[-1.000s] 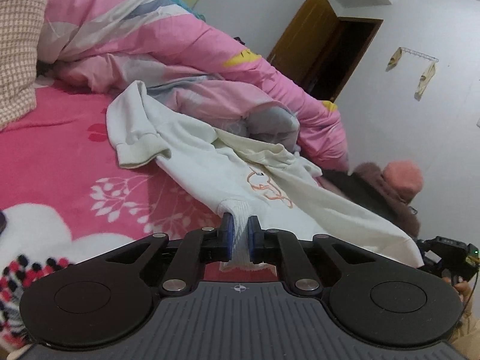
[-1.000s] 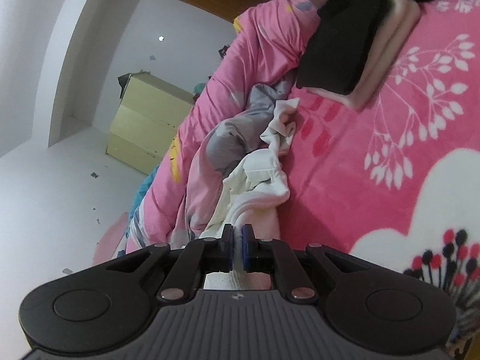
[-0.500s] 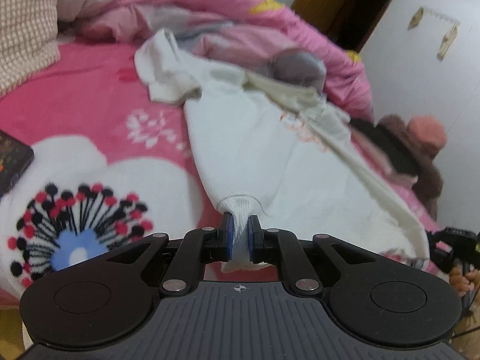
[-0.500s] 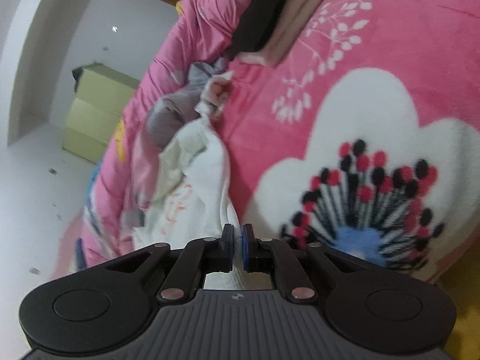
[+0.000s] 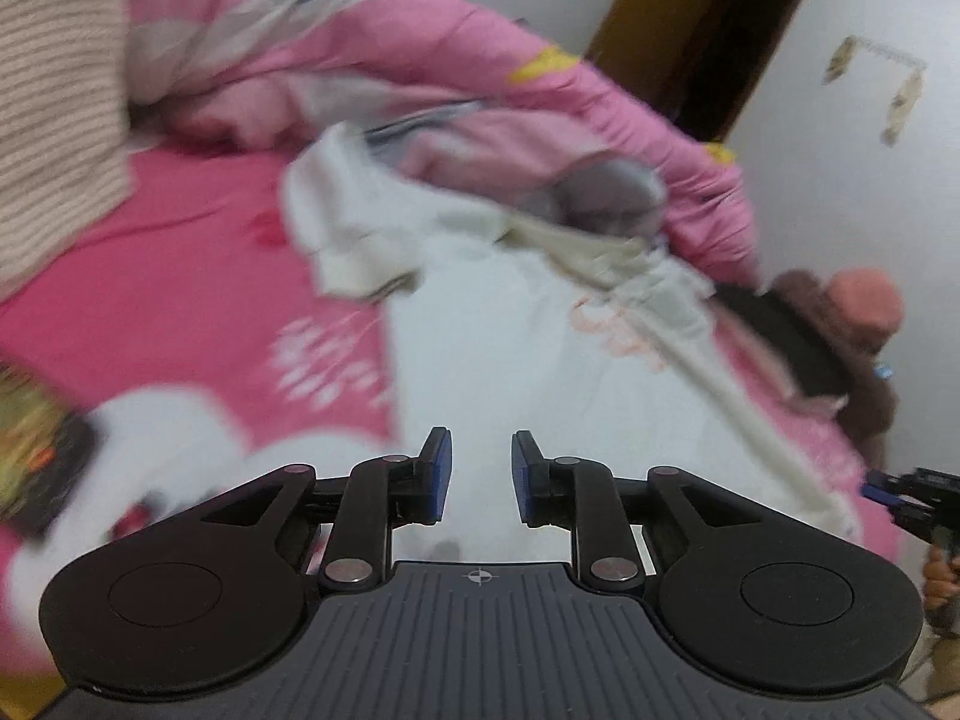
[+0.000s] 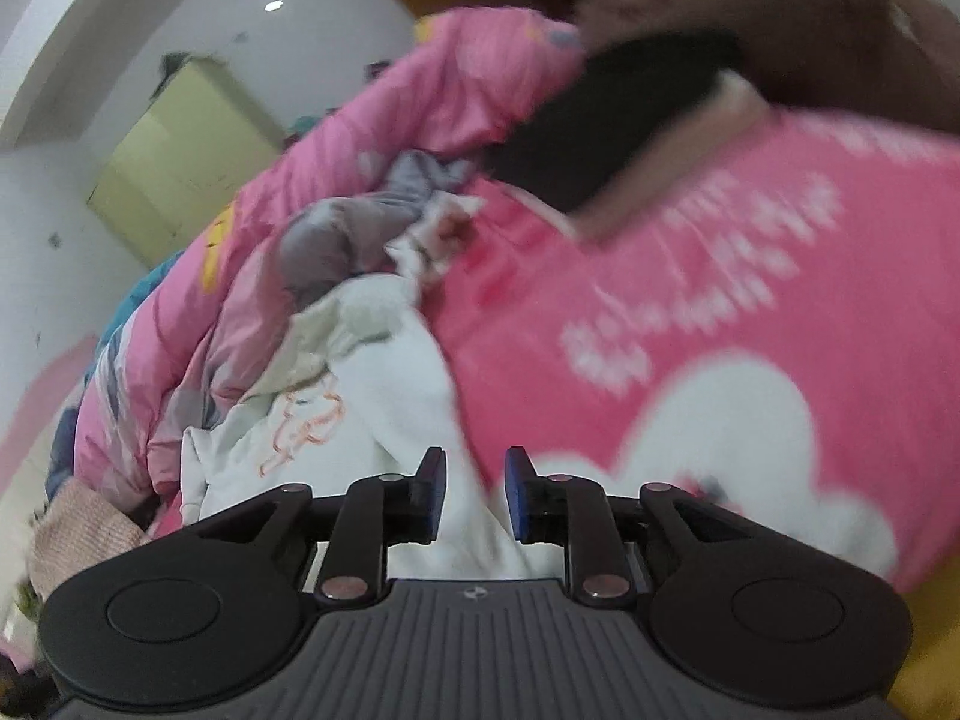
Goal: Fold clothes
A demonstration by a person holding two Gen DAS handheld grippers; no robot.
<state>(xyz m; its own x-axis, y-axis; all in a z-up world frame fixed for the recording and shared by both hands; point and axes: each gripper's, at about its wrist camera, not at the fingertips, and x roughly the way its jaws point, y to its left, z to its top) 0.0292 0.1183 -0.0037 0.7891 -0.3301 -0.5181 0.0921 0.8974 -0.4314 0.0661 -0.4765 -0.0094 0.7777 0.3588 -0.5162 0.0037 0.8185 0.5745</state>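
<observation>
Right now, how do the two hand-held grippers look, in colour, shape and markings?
Both look alike. The left gripper and the right gripper each have black linkage arms with silver rivets, two round black discs at the sides, blue pads on the jaws, and a ribbed grey body bearing a small crosshair mark.

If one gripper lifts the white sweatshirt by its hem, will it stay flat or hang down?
The white sweatshirt would probably sag and hang: it already lies in soft wrinkles on the pink blanket. It looks light, and its loose sleeve would likely trail.
</observation>
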